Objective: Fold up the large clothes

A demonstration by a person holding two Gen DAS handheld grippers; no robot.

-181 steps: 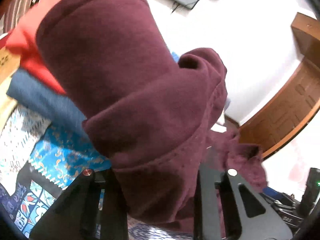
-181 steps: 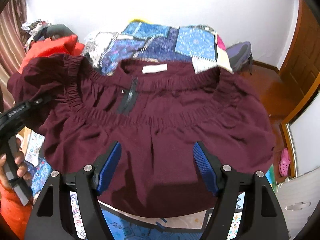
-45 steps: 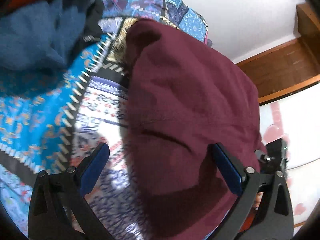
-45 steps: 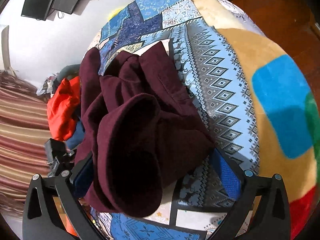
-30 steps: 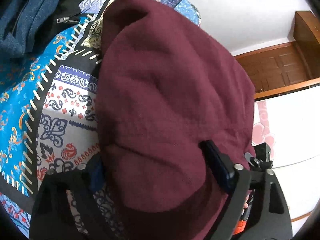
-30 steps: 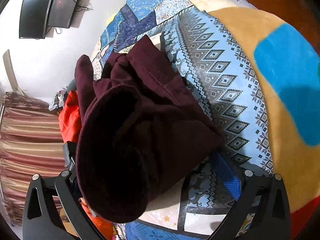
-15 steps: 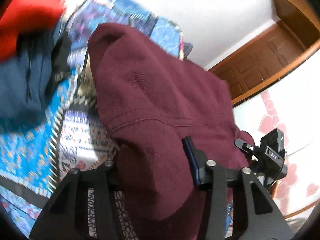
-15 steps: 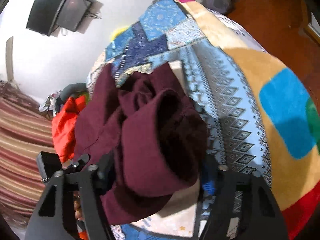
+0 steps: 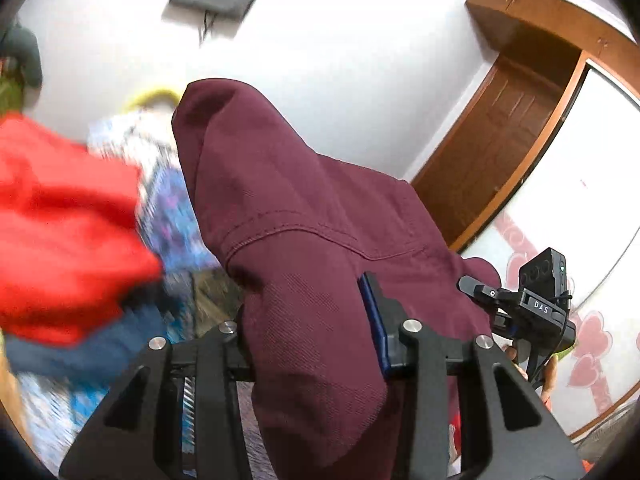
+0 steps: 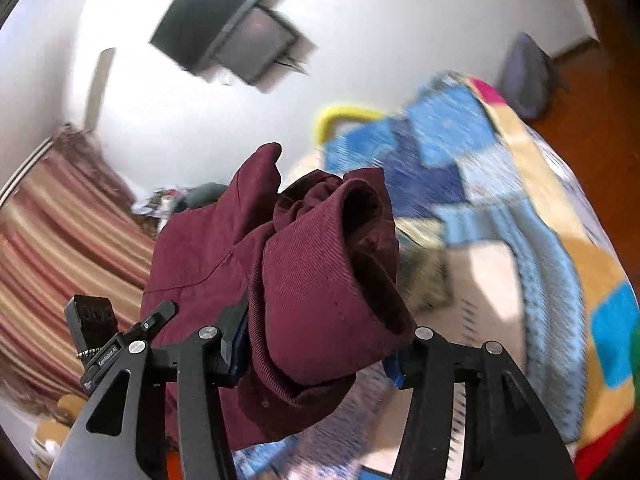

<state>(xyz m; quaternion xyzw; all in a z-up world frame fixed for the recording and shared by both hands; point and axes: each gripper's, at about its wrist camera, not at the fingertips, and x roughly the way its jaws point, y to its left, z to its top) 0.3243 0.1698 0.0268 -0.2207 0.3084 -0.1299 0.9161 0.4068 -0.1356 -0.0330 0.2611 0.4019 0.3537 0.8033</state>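
A folded maroon garment [image 9: 300, 200] hangs bunched between the fingers of my left gripper [image 9: 308, 320], whose jaws are closing with the cloth pressed between the pads. The same maroon bundle [image 10: 320, 272] fills my right gripper [image 10: 316, 340]; its jaws are closing too, pinching a thick rolled edge. The garment is held up in the air between the two, above the bed. In the left wrist view the other gripper [image 9: 532, 312] shows at the garment's far right. In the right wrist view the other gripper [image 10: 112, 344] shows at the lower left.
A red garment [image 9: 68, 240] and a dark blue one [image 9: 80, 356] lie to the left on the patchwork bedspread [image 10: 500, 220]. A wall screen [image 10: 240, 40], a striped curtain [image 10: 60, 240], a wooden door [image 9: 500, 140] and a grey bag [image 10: 528, 76] surround the bed.
Both grippers went from wide open around the folded maroon garment to clamped on it. They lifted it off the bedspread, and the views swung up toward the wall.
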